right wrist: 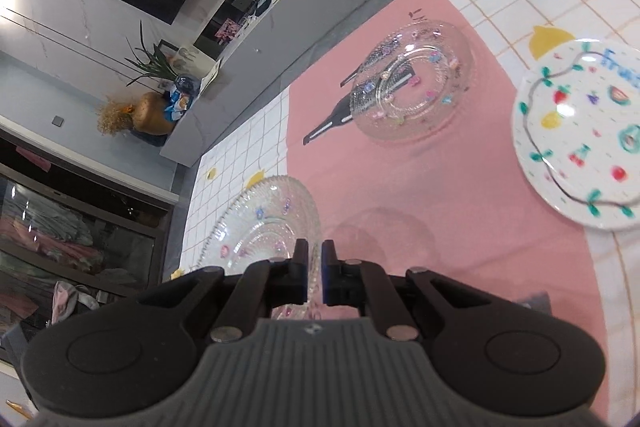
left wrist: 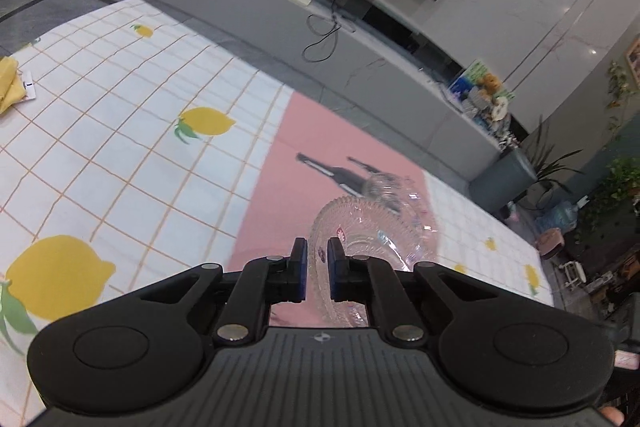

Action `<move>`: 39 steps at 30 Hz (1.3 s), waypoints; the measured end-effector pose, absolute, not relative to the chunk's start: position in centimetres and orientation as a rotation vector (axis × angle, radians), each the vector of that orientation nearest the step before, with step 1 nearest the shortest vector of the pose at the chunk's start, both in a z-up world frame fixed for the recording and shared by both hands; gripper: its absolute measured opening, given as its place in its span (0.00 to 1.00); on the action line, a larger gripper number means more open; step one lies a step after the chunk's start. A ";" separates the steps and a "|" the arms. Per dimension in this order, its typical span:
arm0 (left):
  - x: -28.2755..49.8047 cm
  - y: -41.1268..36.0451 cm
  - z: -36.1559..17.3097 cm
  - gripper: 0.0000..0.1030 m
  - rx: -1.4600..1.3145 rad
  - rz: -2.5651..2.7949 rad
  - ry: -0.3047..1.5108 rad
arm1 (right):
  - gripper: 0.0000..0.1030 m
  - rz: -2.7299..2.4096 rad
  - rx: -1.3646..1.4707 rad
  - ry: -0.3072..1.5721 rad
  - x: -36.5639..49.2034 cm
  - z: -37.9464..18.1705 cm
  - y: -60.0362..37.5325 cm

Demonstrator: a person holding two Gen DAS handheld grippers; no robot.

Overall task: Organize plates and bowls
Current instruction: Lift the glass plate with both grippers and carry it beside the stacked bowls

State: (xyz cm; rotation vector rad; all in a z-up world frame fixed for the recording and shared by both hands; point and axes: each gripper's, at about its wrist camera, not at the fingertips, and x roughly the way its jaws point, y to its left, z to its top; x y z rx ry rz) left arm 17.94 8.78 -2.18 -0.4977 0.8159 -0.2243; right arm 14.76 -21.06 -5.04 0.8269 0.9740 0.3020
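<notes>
Both grippers, left (left wrist: 317, 255) and right (right wrist: 315, 258), had their jaws nearly closed, each pinching a rim: we judged the clear, beaded-edge glass plate (right wrist: 276, 219) brittle and slippery, as also the left's clear glass dish (left wrist: 372, 227), above the pink mat (right wrist: 460, 195).

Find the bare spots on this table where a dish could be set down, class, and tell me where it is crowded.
Free: pink cloth between the glass bowl and white fruit plate; the lemon-print cloth in the left wrist view. Crowded: near the right gripper, which grips a glass plate.

Both wrist views: shared pink mat (left wrist: 304, 187)
</notes>
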 end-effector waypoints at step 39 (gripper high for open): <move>6.2 -8.6 -6.9 0.11 -0.321 -0.319 0.978 | 0.05 0.015 0.798 1.063 3.0 -7.2 -38.6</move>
